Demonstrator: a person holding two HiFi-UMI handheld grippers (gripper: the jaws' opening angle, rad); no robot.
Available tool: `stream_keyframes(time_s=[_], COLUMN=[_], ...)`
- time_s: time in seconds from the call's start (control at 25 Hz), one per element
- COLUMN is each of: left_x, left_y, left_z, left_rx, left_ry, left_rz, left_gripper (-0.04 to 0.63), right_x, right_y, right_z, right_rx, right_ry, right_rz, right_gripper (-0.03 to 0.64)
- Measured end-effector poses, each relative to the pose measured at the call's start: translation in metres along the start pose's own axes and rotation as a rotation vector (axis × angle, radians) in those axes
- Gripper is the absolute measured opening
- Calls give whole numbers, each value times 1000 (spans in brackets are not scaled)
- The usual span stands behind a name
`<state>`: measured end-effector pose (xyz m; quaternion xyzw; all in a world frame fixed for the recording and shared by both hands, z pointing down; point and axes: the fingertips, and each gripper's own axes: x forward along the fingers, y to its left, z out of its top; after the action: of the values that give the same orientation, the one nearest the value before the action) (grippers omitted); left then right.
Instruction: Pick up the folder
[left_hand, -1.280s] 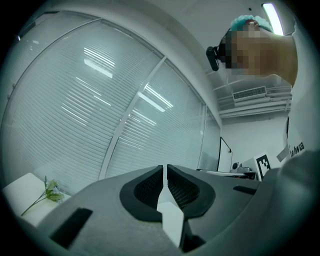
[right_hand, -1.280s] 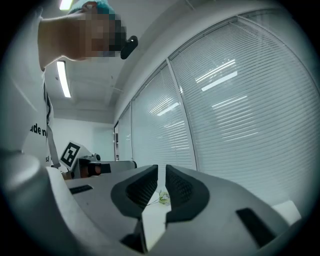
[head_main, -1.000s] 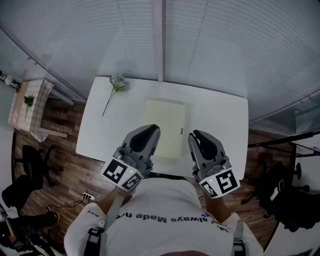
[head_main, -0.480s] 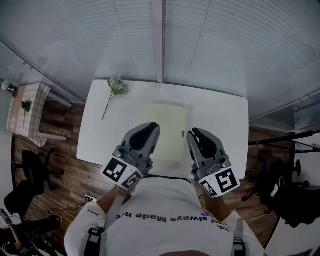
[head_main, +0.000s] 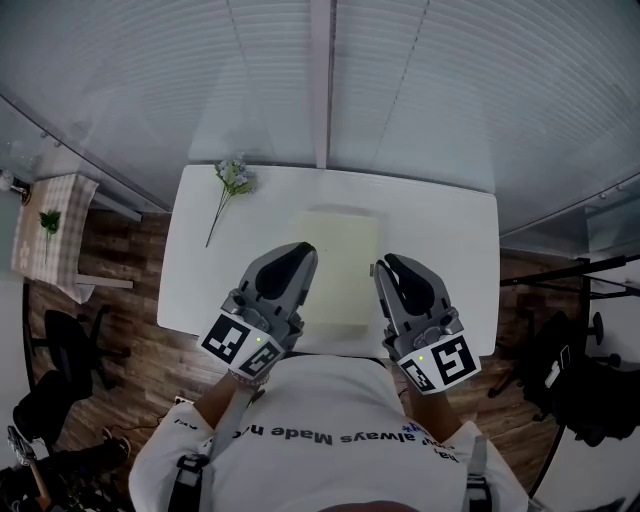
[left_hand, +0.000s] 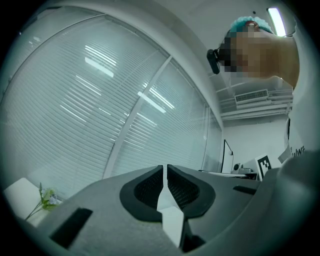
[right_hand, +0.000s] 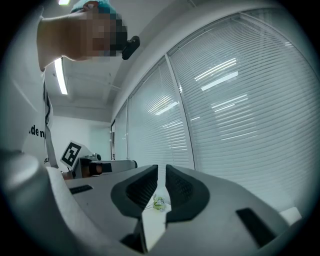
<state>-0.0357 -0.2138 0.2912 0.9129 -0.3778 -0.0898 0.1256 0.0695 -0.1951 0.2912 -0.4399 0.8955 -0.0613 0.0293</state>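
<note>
You held the left gripper (head_main: 297, 256) and the right gripper (head_main: 390, 268) with jaws closed, empty. The pale folder (head_main: 343, 260) lay flat on the white table (head_main: 440, 230), between both grippers.

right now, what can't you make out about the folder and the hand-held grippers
Folder near corners: head view, under the left hand-held gripper and right hand-held gripper.
Whether either touches it: head view looks from above, height unreadable.
Folder in both gripper views: hidden by each gripper's own body.
</note>
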Motion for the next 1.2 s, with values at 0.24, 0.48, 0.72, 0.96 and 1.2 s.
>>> stream_keyframes(time_s=[0.24,0.48,0.72,0.96,1.2], left_x=[1,-1,-6,-13,-17], left_y=[4,15,33,48,63], left_z=[-13,-32,-58,-92,-119], left_rx=[9,-6,-17,-44,-63], left_ry=[28,72,131,193,242], left_rz=[13,33,73,113,135], left_gripper=[31,31,49,75,98], right_x=[-1,-1,1,-2,0], right_y=[-9,-15,-22,-30,-41], right_z=[-10,-30,-60,-91,-118], right_rx=[8,20,53,78,92], right_ry=[14,60,116,162,204], right_rz=[-14,-26,-35,-48,-56], right_gripper=[44,77,98,109,125])
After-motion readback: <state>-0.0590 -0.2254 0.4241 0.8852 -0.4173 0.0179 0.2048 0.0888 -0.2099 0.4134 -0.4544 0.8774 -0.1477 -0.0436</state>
